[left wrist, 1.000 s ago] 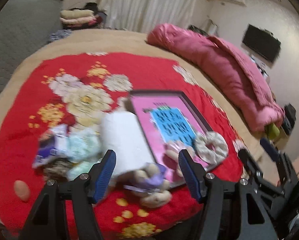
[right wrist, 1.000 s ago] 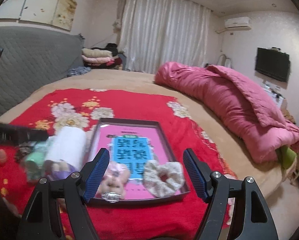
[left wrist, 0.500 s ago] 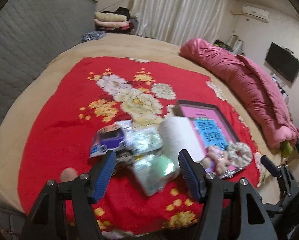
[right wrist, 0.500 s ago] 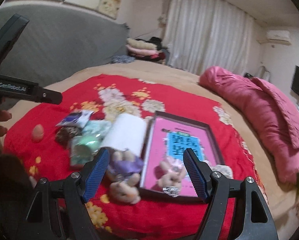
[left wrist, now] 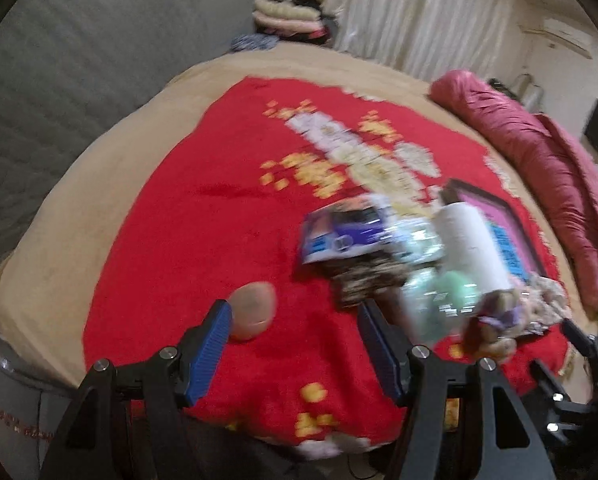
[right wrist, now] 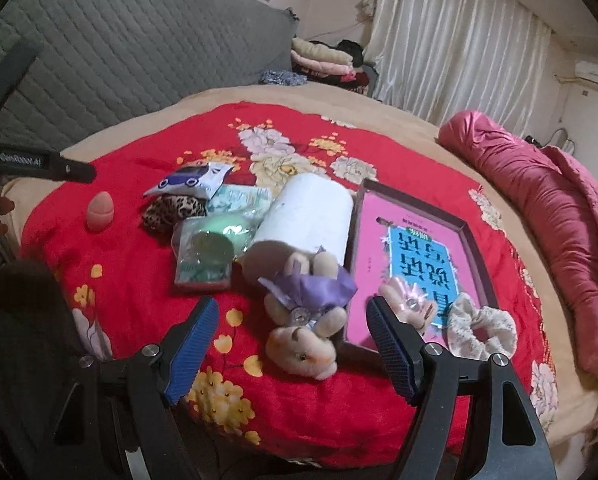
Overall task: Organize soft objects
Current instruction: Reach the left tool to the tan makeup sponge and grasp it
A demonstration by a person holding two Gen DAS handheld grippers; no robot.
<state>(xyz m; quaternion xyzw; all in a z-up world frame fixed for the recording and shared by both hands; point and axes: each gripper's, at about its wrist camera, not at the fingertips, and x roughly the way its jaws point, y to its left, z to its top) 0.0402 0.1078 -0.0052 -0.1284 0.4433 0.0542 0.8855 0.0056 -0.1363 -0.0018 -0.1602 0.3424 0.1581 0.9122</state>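
A: Left wrist view first. What sits between the fingers?

B: The left gripper stands wide with nothing in it, low in the frame over the red floral blanket. A pink egg-shaped sponge lies just beside its left finger. The picture is blurred; the other soft things are heaped at right centre.

A: And in the right wrist view?

B: Much sharper. The right gripper also stands wide and bare. A plush rabbit in a lilac satin dress lies between and just beyond its fingers, cream head towards the bottom of the frame.

A: What lies around it?

B: A white paper roll touches it from above. Left of that lie a clear packet with a green puff, a leopard-print scrunchie and a pouch printed with a cartoon train. The sponge lies apart at centre left.

A: And to the right?

B: A dark-rimmed tray with a pink and blue lining holds a small pink plush and a cream lace scrunchie at its lower end.
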